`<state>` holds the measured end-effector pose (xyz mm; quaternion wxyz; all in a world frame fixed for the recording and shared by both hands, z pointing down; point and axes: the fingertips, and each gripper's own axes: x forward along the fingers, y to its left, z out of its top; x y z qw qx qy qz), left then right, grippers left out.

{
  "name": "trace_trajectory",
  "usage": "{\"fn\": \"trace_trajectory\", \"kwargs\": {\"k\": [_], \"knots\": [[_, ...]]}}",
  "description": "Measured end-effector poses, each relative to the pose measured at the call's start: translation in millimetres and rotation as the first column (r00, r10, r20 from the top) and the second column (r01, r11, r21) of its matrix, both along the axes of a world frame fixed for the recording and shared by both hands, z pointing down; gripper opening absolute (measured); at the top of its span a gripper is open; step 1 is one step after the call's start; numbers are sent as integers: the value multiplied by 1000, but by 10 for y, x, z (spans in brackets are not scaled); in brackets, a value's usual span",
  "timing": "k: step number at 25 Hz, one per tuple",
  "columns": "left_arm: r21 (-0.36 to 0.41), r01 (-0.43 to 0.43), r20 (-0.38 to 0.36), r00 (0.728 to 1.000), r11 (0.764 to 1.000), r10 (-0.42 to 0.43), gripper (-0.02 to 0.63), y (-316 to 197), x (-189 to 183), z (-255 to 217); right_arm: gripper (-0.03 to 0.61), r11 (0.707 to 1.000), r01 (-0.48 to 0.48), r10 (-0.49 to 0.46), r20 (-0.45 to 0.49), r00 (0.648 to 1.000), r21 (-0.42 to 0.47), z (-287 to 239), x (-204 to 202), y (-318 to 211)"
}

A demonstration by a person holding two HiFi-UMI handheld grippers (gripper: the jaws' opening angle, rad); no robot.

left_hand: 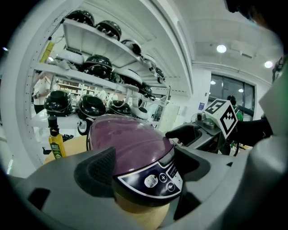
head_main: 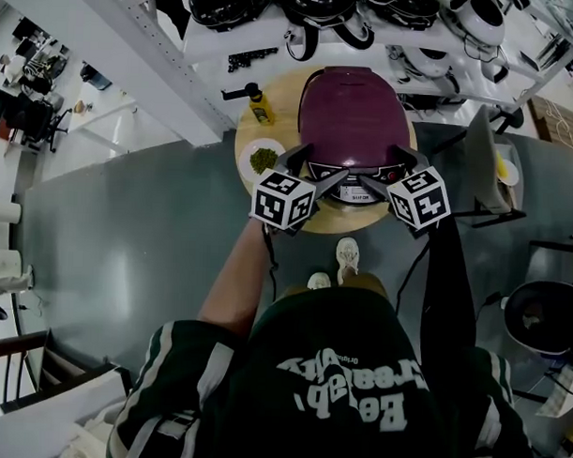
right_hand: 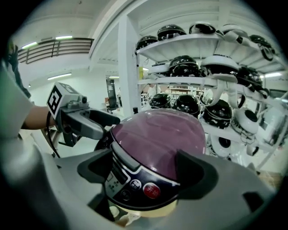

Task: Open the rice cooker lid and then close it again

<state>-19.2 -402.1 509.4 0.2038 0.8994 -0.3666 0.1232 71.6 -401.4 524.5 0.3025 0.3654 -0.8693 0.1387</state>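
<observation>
The rice cooker (head_main: 351, 118) has a purple domed lid that lies closed and a dark control panel in front. It stands on a round wooden table (head_main: 251, 128). My left gripper (head_main: 312, 170) is at the cooker's front left and my right gripper (head_main: 392, 167) at its front right. In the left gripper view the jaws of the left gripper (left_hand: 144, 167) stand wide, with the panel's corner between them. The right gripper (right_hand: 146, 174) is likewise spread wide around the panel and its red button (right_hand: 151, 190). Neither pair of pads visibly presses on the cooker (left_hand: 130, 143).
A yellow bottle (head_main: 261, 107) and a small white plate of green stuff (head_main: 263, 159) sit on the table left of the cooker. White shelves (head_main: 275, 30) with dark round appliances stand just behind. A chair (head_main: 486, 165) stands to the right.
</observation>
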Motion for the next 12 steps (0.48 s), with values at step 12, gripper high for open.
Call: {"fn": "trace_trajectory", "kwargs": {"k": [12], "knots": [[25, 4, 35, 999, 1000, -5, 407, -4, 2, 41, 428, 999, -43, 42, 66, 997, 10, -28, 24, -38]]}}
